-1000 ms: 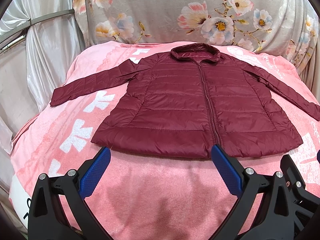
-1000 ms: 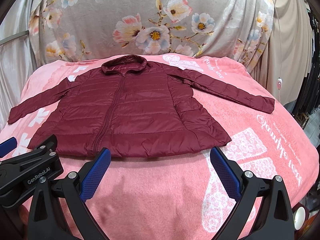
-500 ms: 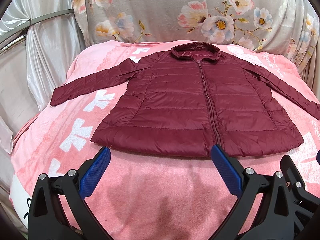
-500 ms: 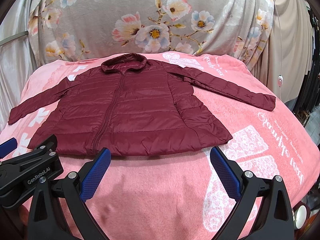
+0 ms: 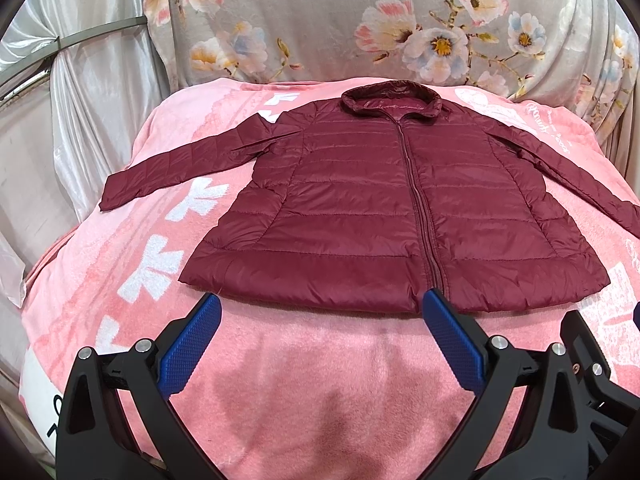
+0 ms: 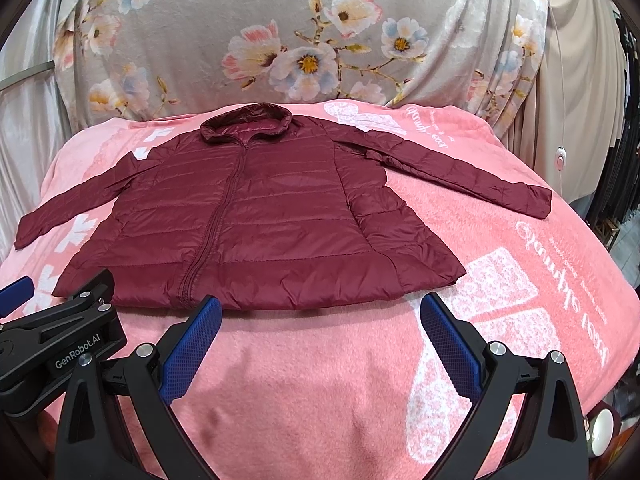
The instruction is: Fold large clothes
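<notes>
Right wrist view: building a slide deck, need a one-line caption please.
Open right gripper hovers before a maroon puffer jacket spread flat, zipped, sleeves out, on a pink blanket.

Bedroom, pink blanket (image 5: 280, 380) (floral drape (image 6: 320, 40) behind)

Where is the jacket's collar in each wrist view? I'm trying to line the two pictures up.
Left wrist: the collar sits at upper centre, slightly right of the middle, at the far end of the zip.
Right wrist: the collar sits at upper centre-left, also at the far end of the zip.
Shared landmark: the flowered cloth hangs right behind the collar in both views.
</notes>
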Demonstrator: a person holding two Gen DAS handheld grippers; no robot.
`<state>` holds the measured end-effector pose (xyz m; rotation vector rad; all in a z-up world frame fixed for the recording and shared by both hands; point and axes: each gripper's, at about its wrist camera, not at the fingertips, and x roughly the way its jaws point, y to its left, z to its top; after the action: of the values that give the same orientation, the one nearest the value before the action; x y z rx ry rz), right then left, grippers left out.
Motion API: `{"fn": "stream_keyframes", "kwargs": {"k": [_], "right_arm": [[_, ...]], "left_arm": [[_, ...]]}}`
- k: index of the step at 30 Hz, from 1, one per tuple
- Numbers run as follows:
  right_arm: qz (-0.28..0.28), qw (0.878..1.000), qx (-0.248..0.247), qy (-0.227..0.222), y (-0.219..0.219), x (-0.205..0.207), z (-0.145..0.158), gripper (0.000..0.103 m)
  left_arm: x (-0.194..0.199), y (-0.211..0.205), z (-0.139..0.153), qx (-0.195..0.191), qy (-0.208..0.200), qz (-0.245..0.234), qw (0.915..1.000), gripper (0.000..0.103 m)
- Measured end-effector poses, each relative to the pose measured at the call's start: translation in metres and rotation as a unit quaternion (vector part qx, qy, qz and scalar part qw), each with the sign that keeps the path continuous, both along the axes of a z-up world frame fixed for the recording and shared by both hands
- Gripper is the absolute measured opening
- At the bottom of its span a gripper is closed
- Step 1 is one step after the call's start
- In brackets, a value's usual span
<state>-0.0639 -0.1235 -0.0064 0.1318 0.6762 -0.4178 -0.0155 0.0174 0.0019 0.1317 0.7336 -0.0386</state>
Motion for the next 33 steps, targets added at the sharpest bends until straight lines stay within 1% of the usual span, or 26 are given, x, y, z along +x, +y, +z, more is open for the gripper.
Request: {"fn": "stream_keyframes", "kwargs": {"k": [4,7,8,11,14,16,18,19,21,23,25,27,28,29,31,33], "right_arm": [[0.009,1.0,0.006,-0.002,0.0,0.001,-0.004,0.098],[0.031,0.999,0.031,-0.007,-0.011,0.004,-0.011,0.098],[0.03,0.999,0.038,-0.008,-0.019,0.005,-0.013,0.098],[-0.009,0.999,0.051,-0.011,-0.06,0.011,-0.015,0.098],[-0.067,0.994,0.085,-0.017,-0.123,0.013,-0.021,0.098],[-0.114,0.987,0.109,-0.021,-0.175,0.013,-0.028,0.098],[-0.152,0.98,0.124,-0.024,-0.217,0.015,-0.031,0.098],[-0.18,0.974,0.132,-0.028,-0.245,0.014,-0.035,0.098],[-0.217,0.965,0.143,-0.037,-0.287,0.014,-0.038,0.098],[-0.253,0.955,0.149,-0.044,-0.325,0.018,-0.043,0.098],[-0.3,0.942,0.144,-0.051,-0.362,0.016,-0.051,0.098],[-0.332,0.93,0.147,-0.057,-0.392,0.016,-0.06,0.097],[-0.343,0.925,0.152,-0.058,-0.405,0.017,-0.066,0.094],[-0.348,0.922,0.157,-0.058,-0.418,0.018,-0.07,0.089],[-0.354,0.918,0.173,-0.053,-0.441,0.024,-0.081,0.083],[-0.36,0.913,0.186,-0.05,-0.454,0.032,-0.086,0.082]], "left_arm": [[0.003,0.0,-0.005,0.001,0.006,-0.001,1.0,0.098],[0.013,-0.001,-0.006,-0.001,0.017,-0.001,0.9999,0.098],[0.017,-0.001,-0.006,-0.002,0.018,0.002,0.9998,0.098],[0.034,0.004,-0.005,-0.008,0.017,0.01,0.9998,0.098],[0.057,0.012,-0.005,-0.013,0.017,0.026,0.9994,0.098],[0.073,0.018,-0.006,-0.015,0.019,0.041,0.9989,0.098],[0.091,0.024,-0.007,-0.021,0.023,0.055,0.998,0.098],[0.1,0.027,-0.007,-0.024,0.024,0.058,0.9977,0.098],[0.119,0.031,-0.009,-0.026,0.027,0.065,0.9972,0.098],[0.135,0.034,-0.011,-0.028,0.03,0.072,0.9966,0.098],[0.154,0.038,-0.015,-0.034,0.038,0.082,0.9954,0.098],[0.169,0.041,-0.018,-0.038,0.045,0.092,0.994,0.098],[0.178,0.042,-0.021,-0.04,0.048,0.097,0.9933,0.098],[0.184,0.043,-0.022,-0.039,0.05,0.1,0.993,0.098],[0.197,0.044,-0.026,-0.036,0.05,0.109,0.9922,0.098],[0.208,0.045,-0.029,-0.035,0.053,0.114,0.9915,0.098]]}}
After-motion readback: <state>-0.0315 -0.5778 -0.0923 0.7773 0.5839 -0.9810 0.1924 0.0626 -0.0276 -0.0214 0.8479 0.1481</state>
